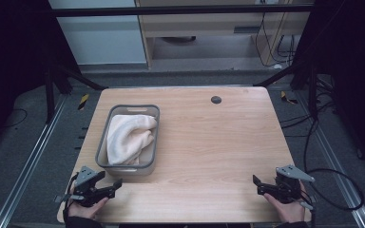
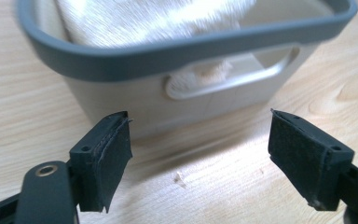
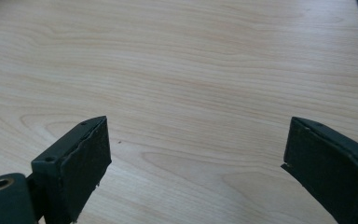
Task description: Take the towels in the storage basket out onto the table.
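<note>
the grey basket (image 1: 148,161) with the cream towel (image 1: 128,137) sat left on the wooden surface (image 1: 218,142). left gripper (image 1: 116,185) just near it, jaws released; right gripper (image 1: 256,186) well apart, jaws released.

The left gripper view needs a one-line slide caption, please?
Open left gripper faces the grey basket holding a cream towel.

The wooden table (image 1: 209,142) carries a round dark grommet (image 1: 216,99) near its far edge. Black cables (image 1: 313,142) trail over the grey floor (image 1: 33,142) to the right. Yellow-black tape marks (image 1: 83,101) flank the far corners. A pale cabinet (image 1: 100,38) stands behind.
</note>
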Tool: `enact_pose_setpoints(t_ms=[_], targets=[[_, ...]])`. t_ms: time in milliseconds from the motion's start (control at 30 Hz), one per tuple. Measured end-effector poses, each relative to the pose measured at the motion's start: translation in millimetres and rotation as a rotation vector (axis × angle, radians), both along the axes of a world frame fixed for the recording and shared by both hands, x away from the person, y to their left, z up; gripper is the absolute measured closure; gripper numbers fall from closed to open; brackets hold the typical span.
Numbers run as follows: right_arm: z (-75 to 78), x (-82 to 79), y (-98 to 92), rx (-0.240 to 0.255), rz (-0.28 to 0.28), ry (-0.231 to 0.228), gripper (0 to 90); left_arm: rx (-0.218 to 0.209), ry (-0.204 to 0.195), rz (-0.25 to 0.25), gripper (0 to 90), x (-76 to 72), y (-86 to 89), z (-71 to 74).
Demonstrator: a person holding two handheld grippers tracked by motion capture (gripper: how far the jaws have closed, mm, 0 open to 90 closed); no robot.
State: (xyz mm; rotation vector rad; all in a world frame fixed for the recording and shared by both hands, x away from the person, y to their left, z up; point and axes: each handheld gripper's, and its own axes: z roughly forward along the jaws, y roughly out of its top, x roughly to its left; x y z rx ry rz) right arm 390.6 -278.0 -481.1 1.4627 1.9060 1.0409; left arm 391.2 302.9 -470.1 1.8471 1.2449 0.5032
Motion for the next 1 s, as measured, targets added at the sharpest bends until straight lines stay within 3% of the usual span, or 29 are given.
enact_pose_setpoints(t_ms=[333,400,1000], targets=[[0.4,-0.5,8.4,-0.021,0.022,0.000,7.3,-0.028,-0.060,0.038,20.9,-4.2,6.9,18.1],[0.2,-0.5,7.1,-0.017,0.014,0.003,7.4,-0.051,-0.062,0.045,21.0,-4.6,9.4,21.9],[-2.6,-0.9,3.3,-0.018,0.008,0.013,7.8,-0.055,-0.083,0.029,20.8,0.8,8.6,45.0]])
